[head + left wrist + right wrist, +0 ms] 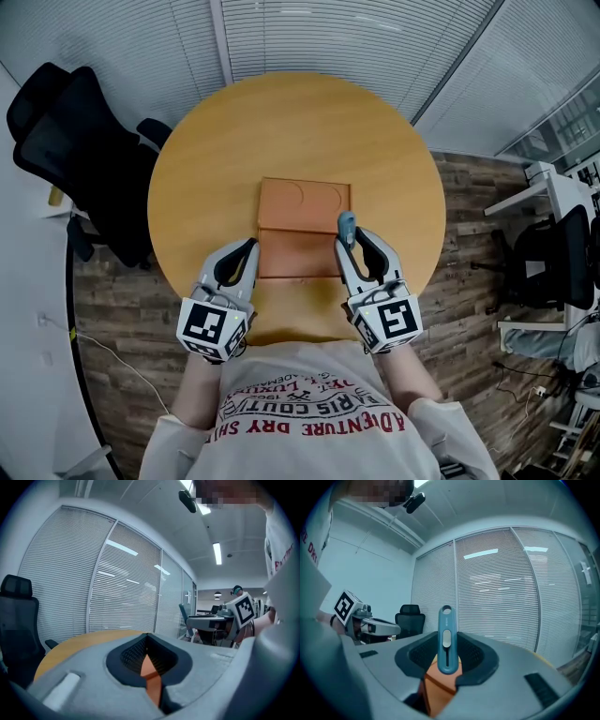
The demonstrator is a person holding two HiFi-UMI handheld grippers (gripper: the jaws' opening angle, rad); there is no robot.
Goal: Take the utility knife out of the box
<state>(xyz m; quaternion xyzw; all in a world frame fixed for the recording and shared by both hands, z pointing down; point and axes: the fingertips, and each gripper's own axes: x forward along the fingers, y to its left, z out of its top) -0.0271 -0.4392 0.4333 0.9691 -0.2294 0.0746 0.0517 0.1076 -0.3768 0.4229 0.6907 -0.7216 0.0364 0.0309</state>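
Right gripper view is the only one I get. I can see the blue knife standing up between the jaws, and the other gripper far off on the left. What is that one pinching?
Observer: The left gripper is shut on an edge of the orange box. Its own view shows orange card pinched between its jaws.
Operator: Where is the box sitting?
Observer: In the head view it lies flat in the middle of a round wooden table, with a gripper at each side.
Operator: And where over the box is my knife?
Observer: The utility knife stands in the right gripper at the box's right edge, on its near half.
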